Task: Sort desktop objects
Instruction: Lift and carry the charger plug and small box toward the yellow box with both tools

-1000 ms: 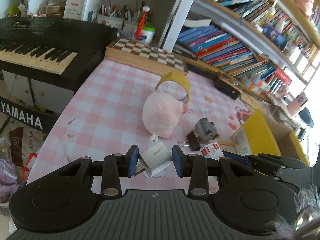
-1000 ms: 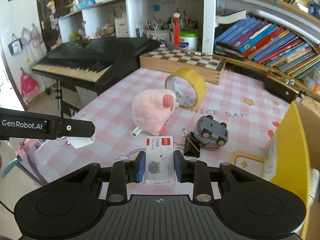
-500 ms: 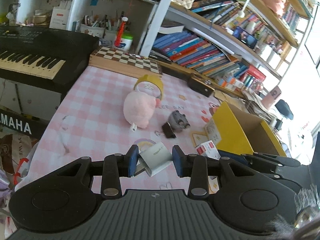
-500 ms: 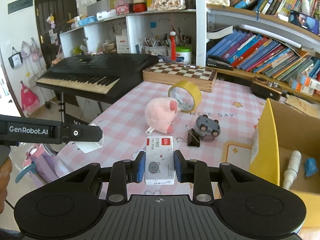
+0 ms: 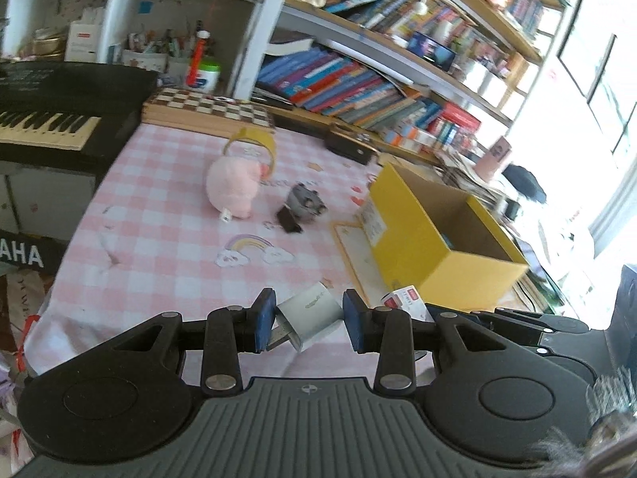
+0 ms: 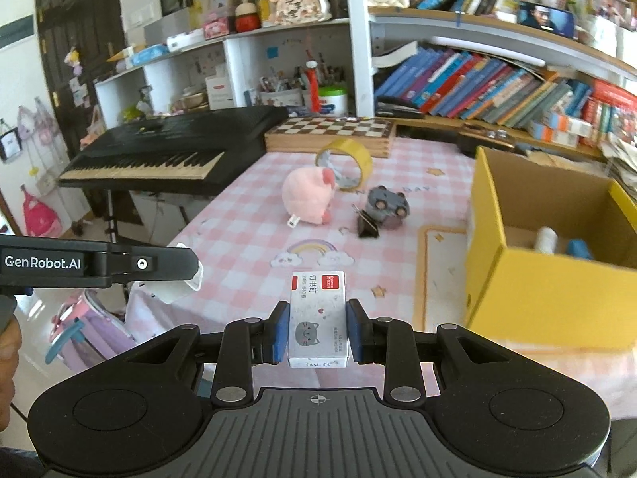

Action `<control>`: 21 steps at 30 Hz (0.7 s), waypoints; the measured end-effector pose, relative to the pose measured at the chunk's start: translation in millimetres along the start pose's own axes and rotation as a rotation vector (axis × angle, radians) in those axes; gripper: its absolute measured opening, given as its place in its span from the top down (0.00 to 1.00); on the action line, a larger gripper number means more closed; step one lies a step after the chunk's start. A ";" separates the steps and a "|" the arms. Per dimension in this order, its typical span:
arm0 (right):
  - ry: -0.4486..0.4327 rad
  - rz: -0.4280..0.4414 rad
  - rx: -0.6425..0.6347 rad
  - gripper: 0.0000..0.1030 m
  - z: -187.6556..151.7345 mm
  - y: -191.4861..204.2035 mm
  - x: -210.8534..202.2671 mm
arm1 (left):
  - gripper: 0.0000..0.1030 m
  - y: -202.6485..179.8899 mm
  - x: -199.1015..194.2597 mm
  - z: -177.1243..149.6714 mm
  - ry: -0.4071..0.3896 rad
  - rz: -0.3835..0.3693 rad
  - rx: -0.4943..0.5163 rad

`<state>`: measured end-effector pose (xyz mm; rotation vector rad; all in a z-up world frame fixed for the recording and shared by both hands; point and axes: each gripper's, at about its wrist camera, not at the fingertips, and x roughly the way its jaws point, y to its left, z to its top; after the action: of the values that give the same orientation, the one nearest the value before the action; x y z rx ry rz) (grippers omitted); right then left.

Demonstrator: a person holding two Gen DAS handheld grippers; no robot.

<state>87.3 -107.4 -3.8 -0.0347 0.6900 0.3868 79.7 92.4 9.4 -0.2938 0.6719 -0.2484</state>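
My left gripper (image 5: 308, 320) is shut on a small white charger plug (image 5: 310, 316), held above the table's near edge. My right gripper (image 6: 317, 332) is shut on a white staples box (image 6: 318, 318) with a cat drawing and red label. An open yellow cardboard box (image 6: 533, 290) stands on the right of the pink checked table (image 6: 254, 235); it also shows in the left wrist view (image 5: 418, 235). A pink plush toy (image 6: 306, 199), a yellow tape roll (image 6: 350, 159), a grey toy car (image 6: 388, 203) and a black binder clip (image 6: 368, 227) lie mid-table.
A black keyboard (image 6: 167, 155) stands left of the table. A chessboard (image 6: 330, 131) lies at the table's back edge. Bookshelves (image 6: 497, 83) run behind. The box holds a white bottle (image 6: 545, 239) and a blue item (image 6: 577, 247). The left gripper's body (image 6: 95, 265) shows at left.
Both grippers have pulled back and risen from the table with their objects still held. The view has swung right, bringing the yellow box more fully into sight.
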 end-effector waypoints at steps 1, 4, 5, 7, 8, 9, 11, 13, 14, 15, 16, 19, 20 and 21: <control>-0.002 -0.009 0.008 0.72 -3.9 0.2 -3.9 | 0.67 -2.3 -1.3 -2.4 0.004 -0.010 0.009; -0.004 -0.034 0.036 0.72 -15.1 1.0 -14.1 | 0.67 -9.3 -3.7 -8.3 0.021 -0.039 0.033; -0.004 -0.042 0.045 0.72 -18.1 1.0 -17.2 | 0.67 -11.5 -4.3 -10.3 0.027 -0.048 0.043; -0.002 -0.060 0.070 0.72 -25.9 0.2 -24.0 | 0.67 -16.1 -5.4 -14.2 0.039 -0.068 0.064; -0.001 -0.069 0.080 0.72 -28.7 -0.3 -26.7 | 0.67 -18.7 -5.8 -16.1 0.044 -0.077 0.074; -0.001 -0.080 0.093 0.72 -31.9 -1.0 -30.0 | 0.67 -21.7 -5.9 -18.0 0.049 -0.088 0.086; -0.001 -0.098 0.108 0.72 -36.0 -2.7 -35.0 | 0.67 -25.9 -5.7 -20.3 0.057 -0.103 0.101; -0.004 -0.118 0.124 0.72 -39.0 -4.1 -40.3 | 0.67 -30.5 -5.7 -21.9 0.063 -0.122 0.115; -0.006 -0.127 0.129 0.72 -39.9 -4.6 -42.4 | 0.67 -32.5 -5.8 -22.4 0.065 -0.129 0.121; -0.008 -0.137 0.134 0.72 -41.1 -5.5 -44.8 | 0.67 -35.1 -5.6 -22.9 0.066 -0.138 0.129; -0.010 -0.146 0.138 0.72 -42.2 -6.4 -47.1 | 0.67 -38.1 -5.4 -23.4 0.068 -0.147 0.136; -0.007 -0.167 0.149 0.72 -46.0 -9.0 -51.8 | 0.67 -44.3 -3.0 -24.9 0.077 -0.171 0.150; -0.006 -0.173 0.151 0.72 -47.9 -9.8 -53.5 | 0.67 -45.7 -2.6 -25.8 0.080 -0.178 0.153; -0.005 -0.180 0.155 0.72 -49.8 -11.0 -55.2 | 0.67 -47.9 -1.5 -26.3 0.084 -0.185 0.157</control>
<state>21.8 -144.0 -8.8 0.0506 0.7045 0.1602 55.4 43.5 7.2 -0.1962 0.7047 -0.4903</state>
